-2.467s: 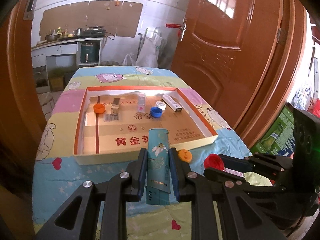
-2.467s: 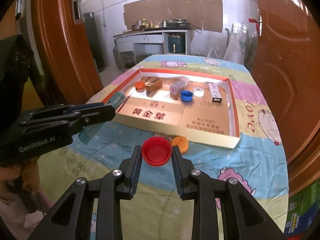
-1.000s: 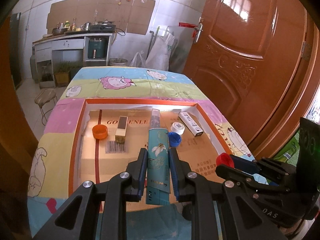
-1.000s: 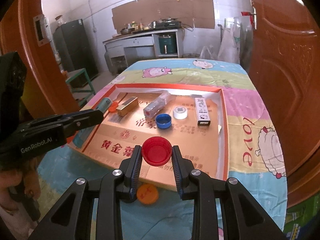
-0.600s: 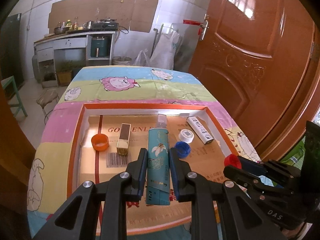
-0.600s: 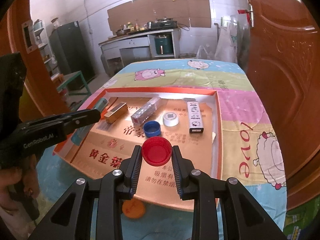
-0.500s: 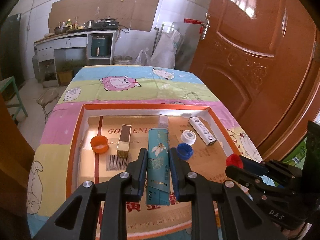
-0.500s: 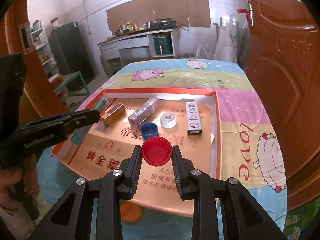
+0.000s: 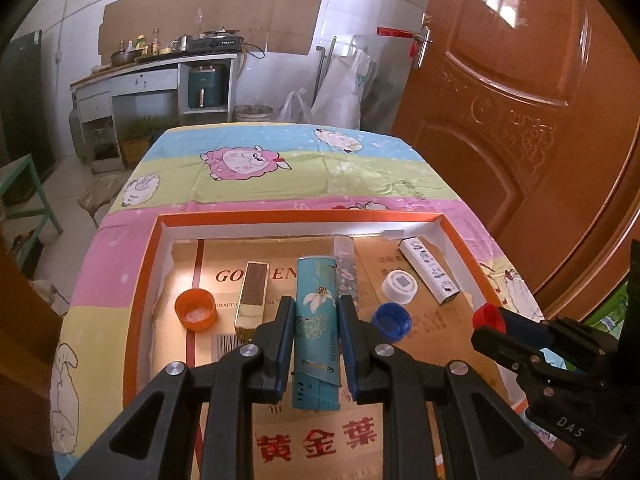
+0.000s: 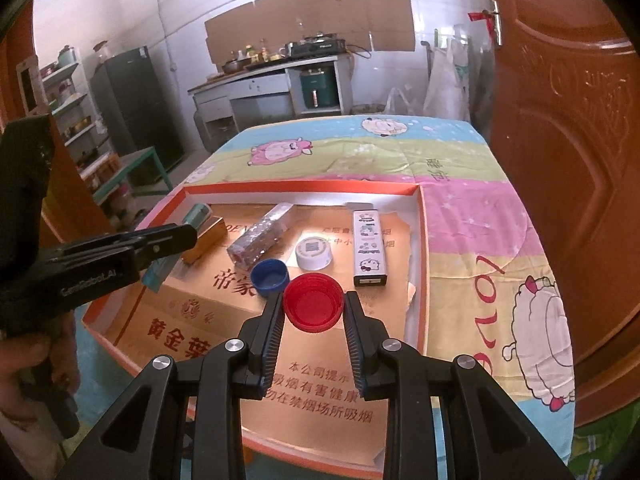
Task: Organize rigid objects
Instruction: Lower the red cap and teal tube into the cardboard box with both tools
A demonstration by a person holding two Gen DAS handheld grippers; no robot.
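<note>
My left gripper (image 9: 316,312) is shut on a teal box with a flower print (image 9: 316,320), held above the orange-rimmed cardboard tray (image 9: 248,218). My right gripper (image 10: 313,308) is shut on a red bottle cap (image 10: 313,306), held over the tray's middle (image 10: 420,216). In the tray lie an orange cap (image 9: 196,309), a gold box (image 9: 251,294), a glittery clear box (image 10: 264,236), a blue cap (image 10: 270,277), a white cap (image 10: 314,254) and a white printed box (image 10: 369,242). The right gripper with the red cap shows at the right in the left wrist view (image 9: 486,318).
The tray sits on a table with a colourful sheep-print cloth (image 9: 280,164). A brown wooden door (image 9: 520,120) stands close on the right. A kitchen counter (image 10: 272,80) and a dark fridge (image 10: 132,108) are at the back.
Both grippers have moved forward and lower over the tray, each still holding its object. The loose orange cap outside the tray's front edge has passed out of view.
</note>
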